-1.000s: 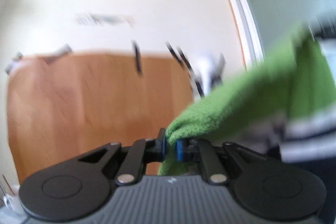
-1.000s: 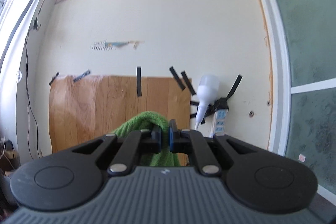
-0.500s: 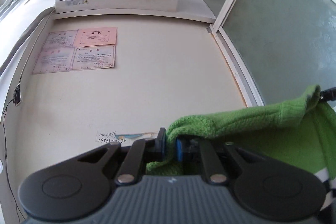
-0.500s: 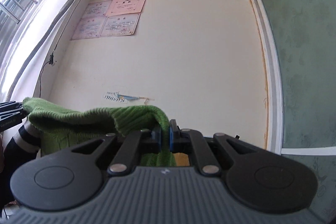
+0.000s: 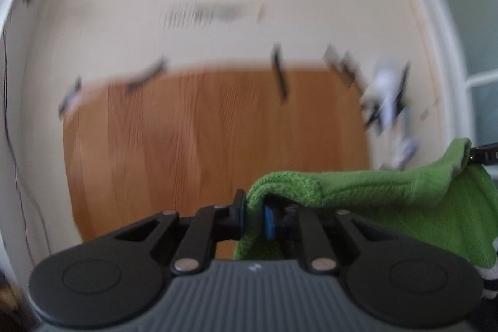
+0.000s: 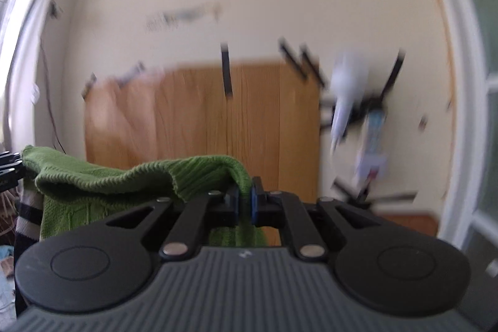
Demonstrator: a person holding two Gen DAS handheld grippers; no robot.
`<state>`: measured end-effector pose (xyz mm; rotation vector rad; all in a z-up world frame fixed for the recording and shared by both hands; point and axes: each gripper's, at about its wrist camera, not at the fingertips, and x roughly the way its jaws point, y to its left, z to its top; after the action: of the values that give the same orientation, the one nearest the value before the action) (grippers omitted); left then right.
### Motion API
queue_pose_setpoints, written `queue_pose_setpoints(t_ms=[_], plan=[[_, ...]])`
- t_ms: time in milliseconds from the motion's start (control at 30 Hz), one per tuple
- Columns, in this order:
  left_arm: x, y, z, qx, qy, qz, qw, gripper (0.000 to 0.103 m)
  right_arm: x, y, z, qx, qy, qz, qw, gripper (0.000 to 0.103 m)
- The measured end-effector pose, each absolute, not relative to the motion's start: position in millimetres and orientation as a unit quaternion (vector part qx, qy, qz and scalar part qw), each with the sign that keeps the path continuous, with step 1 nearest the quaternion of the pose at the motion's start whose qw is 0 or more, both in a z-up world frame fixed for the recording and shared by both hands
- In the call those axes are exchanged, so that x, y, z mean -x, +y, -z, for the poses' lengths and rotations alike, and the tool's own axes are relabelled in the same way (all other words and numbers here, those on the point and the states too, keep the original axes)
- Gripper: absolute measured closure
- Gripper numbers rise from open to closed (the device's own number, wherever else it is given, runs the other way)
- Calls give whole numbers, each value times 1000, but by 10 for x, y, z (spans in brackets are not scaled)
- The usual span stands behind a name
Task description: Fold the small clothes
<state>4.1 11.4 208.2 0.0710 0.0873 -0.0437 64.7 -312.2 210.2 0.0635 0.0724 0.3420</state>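
Observation:
A green knitted garment (image 5: 373, 185) with a black-and-white striped part hangs stretched in the air between my two grippers. In the left wrist view my left gripper (image 5: 253, 217) pinches one bunched corner of it, and the cloth runs off to the right. There the tip of the other gripper (image 5: 485, 154) holds the far corner. In the right wrist view my right gripper (image 6: 246, 204) clamps the garment (image 6: 124, 176), which stretches left to the other gripper (image 6: 9, 167). Both pairs of jaws are opening slightly with cloth still between the pads. Both views are motion-blurred.
Ahead is a cream wall with a wooden panel (image 6: 218, 120) taped to it. A white plug and power strip (image 6: 370, 126) hang to its right. A white door frame (image 6: 467, 114) with frosted glass stands at the far right, and a thin cable (image 5: 12, 145) runs down the left.
Half a second ago both cameras faced higher up the wall, at the air conditioner and notices. Now both look lower, at the wooden panel. The garment stays stretched between both grippers.

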Motion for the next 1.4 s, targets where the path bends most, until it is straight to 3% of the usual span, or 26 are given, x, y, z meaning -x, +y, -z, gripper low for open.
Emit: queue_pose_setpoints(t_ms=[33, 100, 167, 267, 300, 333, 367, 400, 467, 567, 600, 633, 667, 700, 733, 833, 933, 967, 1133, 1400], plan=[[-435, 49, -1830, -41, 88, 7, 995, 87, -962, -2947, -1887, -31, 58, -164, 984, 88], [-1050, -32, -1275, -67, 176, -10, 982, 81, -1558, -2706, -1370, -32, 130, -128, 983, 71], [-1397, 58, -753, -59, 272, -25, 960, 85, -1821, -2764, -920, -57, 199, -111, 972, 71], [-1326, 364, -334, -32, 309, -6, 950, 78, -1644, -3077, -518, -85, 229, -131, 961, 68], [-1261, 454, -266, -32, 314, -13, 949, 72, -1547, -3148, -429, -78, 239, -133, 959, 57], [-1178, 568, -201, -22, 320, -17, 947, 55, -1441, -3213, -342, -70, 247, -131, 957, 52], [-1103, 669, -176, -4, 323, -10, 946, 44, -1365, -3257, -270, -62, 252, -128, 957, 42], [-1027, 758, -143, 19, 329, 2, 944, 40, -1312, -3295, -201, -53, 259, -124, 957, 35], [-958, 876, -64, 67, 358, 36, 931, 22, -1255, -3354, -66, -52, 281, -115, 951, 22], [-831, 876, 57, 117, 376, 100, 914, 12, -1223, -3396, 180, -77, 316, -126, 937, 20], [-808, 840, 101, 119, 380, 108, 911, 13, -1219, -3367, 238, -66, 321, -133, 936, 35], [-784, 783, 155, 114, 383, 113, 910, 21, -1226, -3328, 285, -54, 330, -137, 932, 57], [-773, 721, 208, 102, 386, 117, 909, 45, -1231, -3332, 296, -54, 328, -131, 934, 79], [-755, 653, 255, 87, 391, 120, 908, 59, -1221, -3357, 269, -54, 322, -125, 937, 81], [-758, 599, 284, 73, 395, 118, 908, 74, -1195, -3416, 234, -36, 302, -103, 947, 82], [-745, 563, 216, 71, 390, 107, 912, 77, -1288, -3702, 140, 1, 246, -8, 969, 82], [-678, 643, 201, 81, 385, 94, 914, 74, -1330, -3882, 74, -41, 242, 73, 967, 70], [-665, 677, 163, 83, 380, 95, 916, 74, -1293, -3883, 41, -55, 248, 61, 965, 51], [-307, 878, -34, 103, 376, 137, 911, 52, -669, -3533, -206, -111, 224, -107, 962, 50], [469, 800, 67, 116, 414, 244, 869, 52, 98, -2309, -254, -32, 263, -377, 888, 49]])
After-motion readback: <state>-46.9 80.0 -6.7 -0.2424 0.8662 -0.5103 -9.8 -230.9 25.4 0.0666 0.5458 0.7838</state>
